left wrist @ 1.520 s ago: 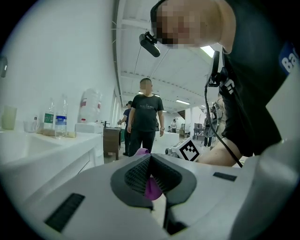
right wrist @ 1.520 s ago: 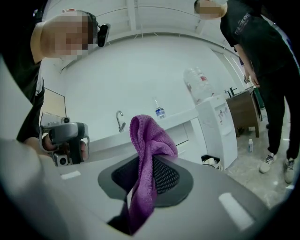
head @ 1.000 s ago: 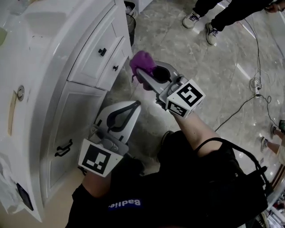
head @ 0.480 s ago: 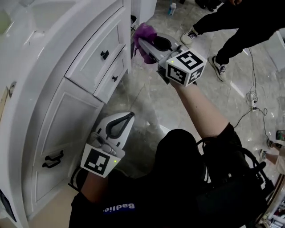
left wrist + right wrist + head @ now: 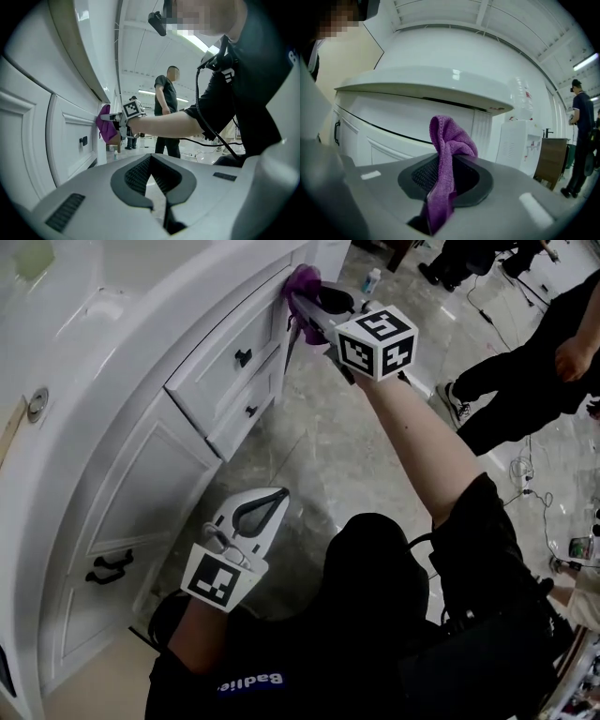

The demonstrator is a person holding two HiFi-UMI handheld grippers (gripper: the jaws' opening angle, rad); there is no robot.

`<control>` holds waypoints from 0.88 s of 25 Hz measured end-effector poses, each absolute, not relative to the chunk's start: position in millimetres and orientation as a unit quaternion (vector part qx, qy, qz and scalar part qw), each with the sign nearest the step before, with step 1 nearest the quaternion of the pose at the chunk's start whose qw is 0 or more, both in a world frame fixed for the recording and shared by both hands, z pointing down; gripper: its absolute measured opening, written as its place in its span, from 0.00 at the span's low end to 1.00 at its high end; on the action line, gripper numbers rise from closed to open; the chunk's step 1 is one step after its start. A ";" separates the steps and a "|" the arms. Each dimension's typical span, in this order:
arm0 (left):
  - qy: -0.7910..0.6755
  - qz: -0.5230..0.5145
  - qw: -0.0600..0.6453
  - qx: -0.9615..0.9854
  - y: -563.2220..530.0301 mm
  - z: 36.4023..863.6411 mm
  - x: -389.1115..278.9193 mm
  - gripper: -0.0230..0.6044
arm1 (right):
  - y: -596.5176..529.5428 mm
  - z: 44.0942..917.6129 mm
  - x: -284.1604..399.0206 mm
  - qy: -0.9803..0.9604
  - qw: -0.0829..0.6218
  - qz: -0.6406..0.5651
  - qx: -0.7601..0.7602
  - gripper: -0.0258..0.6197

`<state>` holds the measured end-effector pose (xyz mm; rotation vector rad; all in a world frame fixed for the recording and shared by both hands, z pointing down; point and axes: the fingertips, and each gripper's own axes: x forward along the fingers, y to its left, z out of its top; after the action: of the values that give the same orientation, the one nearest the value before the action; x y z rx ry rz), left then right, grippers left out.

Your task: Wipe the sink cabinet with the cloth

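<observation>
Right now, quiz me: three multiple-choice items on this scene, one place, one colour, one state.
1. Where is the cloth?
A) on the floor
B) at the front of the sink cabinet, by a corner of the upper drawer
C) in the basin

2. Cloth colour?
A) white
B) green
C) purple

3. The left tool is:
A) shut, empty
B) shut on the cloth
C) wide open

Key: 1 B, the right tool holds it up by that drawer; 2 C, purple in every view; 3 A, its jaws meet with nothing between.
</observation>
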<state>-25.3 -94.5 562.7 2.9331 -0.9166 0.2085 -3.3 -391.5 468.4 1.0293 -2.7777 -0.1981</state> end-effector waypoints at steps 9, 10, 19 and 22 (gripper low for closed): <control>-0.283 0.065 0.035 0.956 -89.5 570.9 -22.1 0.04 | -322.8 466.8 -62.2 -0.956 0.076 -0.084 0.271 0.15; -0.281 0.065 0.033 0.957 -89.3 571.9 -21.4 0.04 | -313.1 467.0 -69.2 -0.959 0.075 -0.086 0.261 0.15; -0.261 0.064 0.021 0.963 -83.7 573.9 -14.7 0.04 | -212.1 474.3 -136.9 -0.981 0.070 -0.101 0.149 0.15; -0.261 0.059 0.020 0.963 -81.4 576.9 -14.3 0.04 | -189.5 474.3 -149.5 -0.987 0.063 -0.092 0.117 0.15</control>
<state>-14.3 -81.4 576.9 2.9878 -0.8087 0.1842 -149.5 -189.5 474.3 0.3539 -2.9808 -0.2778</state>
